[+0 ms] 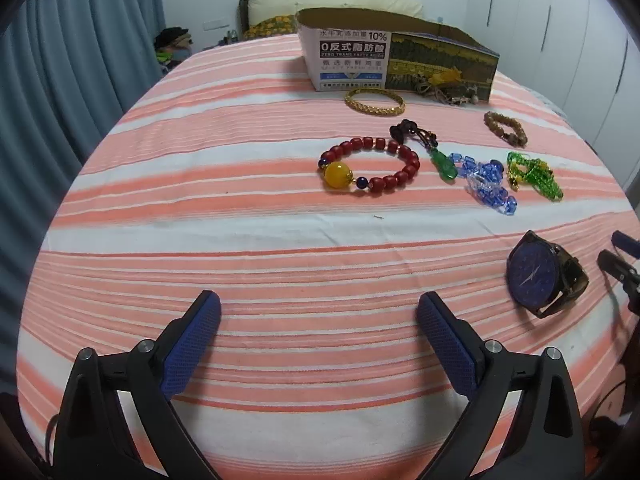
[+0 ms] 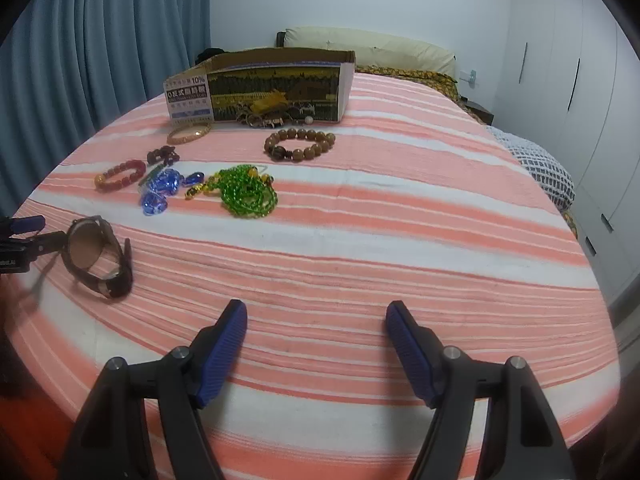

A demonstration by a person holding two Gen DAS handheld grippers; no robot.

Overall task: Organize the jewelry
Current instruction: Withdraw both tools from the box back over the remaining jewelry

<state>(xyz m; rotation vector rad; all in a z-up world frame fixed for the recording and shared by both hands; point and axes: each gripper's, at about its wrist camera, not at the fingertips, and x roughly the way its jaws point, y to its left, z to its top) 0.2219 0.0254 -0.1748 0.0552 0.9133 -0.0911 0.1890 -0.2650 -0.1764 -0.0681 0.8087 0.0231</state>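
Observation:
Jewelry lies on a striped bedspread. A red bead bracelet (image 1: 370, 168) with a yellow bead, a green pendant (image 1: 445, 164), blue beads (image 1: 490, 186), green beads (image 1: 534, 176), a brown bead bracelet (image 1: 505, 128), a gold bangle (image 1: 375, 101) and a blue-faced watch (image 1: 540, 276) lie before an open cardboard box (image 1: 392, 56). My left gripper (image 1: 319, 308) is open and empty, short of the bracelets. My right gripper (image 2: 316, 316) is open and empty, right of the watch (image 2: 100, 256). The green beads (image 2: 248, 192) and the box (image 2: 272, 84) lie ahead of it.
A small heap of trinkets (image 2: 264, 118) rests against the box front. Pillows (image 2: 368, 52) lie at the bed's head. Blue curtains (image 2: 100, 48) hang at the left, white wardrobes (image 2: 560, 92) at the right. A checked cloth (image 2: 540, 168) lies at the bed's right edge.

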